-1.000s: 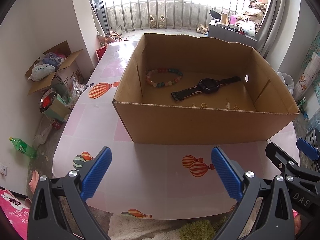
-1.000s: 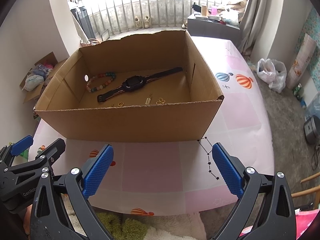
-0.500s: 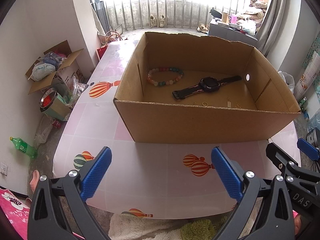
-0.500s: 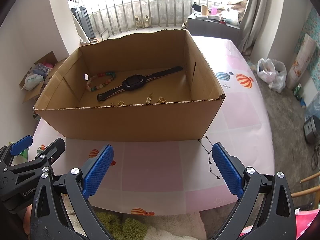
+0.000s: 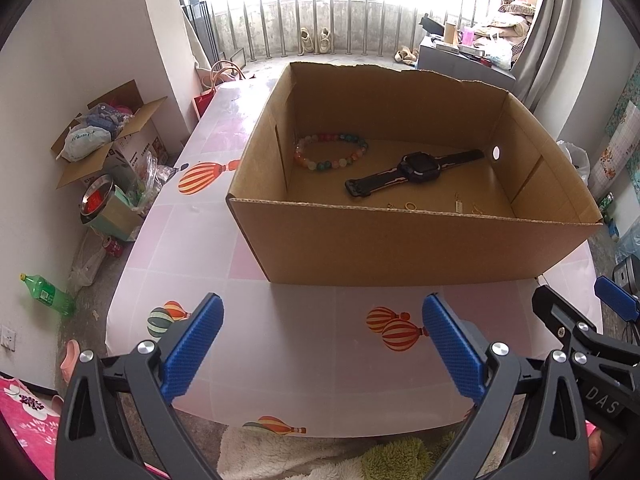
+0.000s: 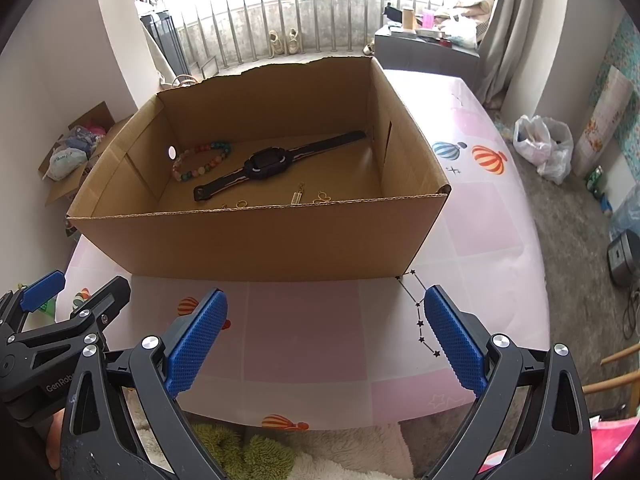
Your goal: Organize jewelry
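Open cardboard box (image 5: 400,248) on pink balloon-print tabletop (image 5: 280,340), jewelry all lying on box floor. Bead bracelet (image 5: 330,151) toward far left corner, flat. Black watch (image 5: 418,168) mid-floor, strap stretched out diagonally, not touching bracelet. Small gold bits near front wall: ring (image 5: 410,205), bar-shaped charm (image 6: 297,196), looped butterfly-like piece (image 6: 322,199) (partly hidden by box rim in left view, too small for detail).

Left gripper (image 5: 320,344) hanging over bare tabletop short of box, jaws wide apart, nothing between. Right gripper (image 6: 324,334) same: jaws spread, empty, just beside the left one, front of box.

Handling guess: bracelet light, probably elastic-strung, beads hard and rollable, so pinch across one side of the loop, not over the whole ring. Watch heaviest item, rigid case, floppy strap; case body looks like the secure spot, strap grab likely to dangle and swing. Gold pieces very light, thin, flat on cardboard, likely hard to get under, slip risk high; close slowly and straight down.

Box walls tall, so approach from above, not over front edge at an angle.
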Tool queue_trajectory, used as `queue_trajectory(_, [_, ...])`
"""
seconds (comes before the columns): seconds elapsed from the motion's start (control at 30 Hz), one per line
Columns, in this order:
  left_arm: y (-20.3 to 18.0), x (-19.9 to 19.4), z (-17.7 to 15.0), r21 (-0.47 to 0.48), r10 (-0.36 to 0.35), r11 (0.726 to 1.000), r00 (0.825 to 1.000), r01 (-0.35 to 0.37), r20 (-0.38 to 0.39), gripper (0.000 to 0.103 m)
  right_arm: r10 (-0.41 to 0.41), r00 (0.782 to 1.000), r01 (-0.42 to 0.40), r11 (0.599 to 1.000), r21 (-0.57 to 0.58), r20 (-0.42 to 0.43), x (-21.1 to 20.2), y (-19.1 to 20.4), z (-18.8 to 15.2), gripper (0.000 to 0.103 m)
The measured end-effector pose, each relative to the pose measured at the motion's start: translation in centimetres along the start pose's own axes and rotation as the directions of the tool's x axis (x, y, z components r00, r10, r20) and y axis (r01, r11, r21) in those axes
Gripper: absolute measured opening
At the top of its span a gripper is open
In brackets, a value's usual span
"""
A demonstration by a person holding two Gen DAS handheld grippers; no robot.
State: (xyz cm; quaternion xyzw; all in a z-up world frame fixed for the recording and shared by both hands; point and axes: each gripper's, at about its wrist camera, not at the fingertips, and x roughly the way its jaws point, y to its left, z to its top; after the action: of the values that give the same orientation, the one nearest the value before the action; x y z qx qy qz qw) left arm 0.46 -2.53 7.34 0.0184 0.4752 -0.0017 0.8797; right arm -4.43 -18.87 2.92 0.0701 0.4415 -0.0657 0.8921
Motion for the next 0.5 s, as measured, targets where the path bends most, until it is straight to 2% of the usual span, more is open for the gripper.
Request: queue_trajectory(0.5, [0.01, 0.01, 0.02, 0.000, 0.001, 1.000, 1.000, -0.001, 0.000, 0.097, -0.001, 1.000, 0.001, 1.000, 0.000, -0.002, 0.11, -0.02, -0.10, 0.095])
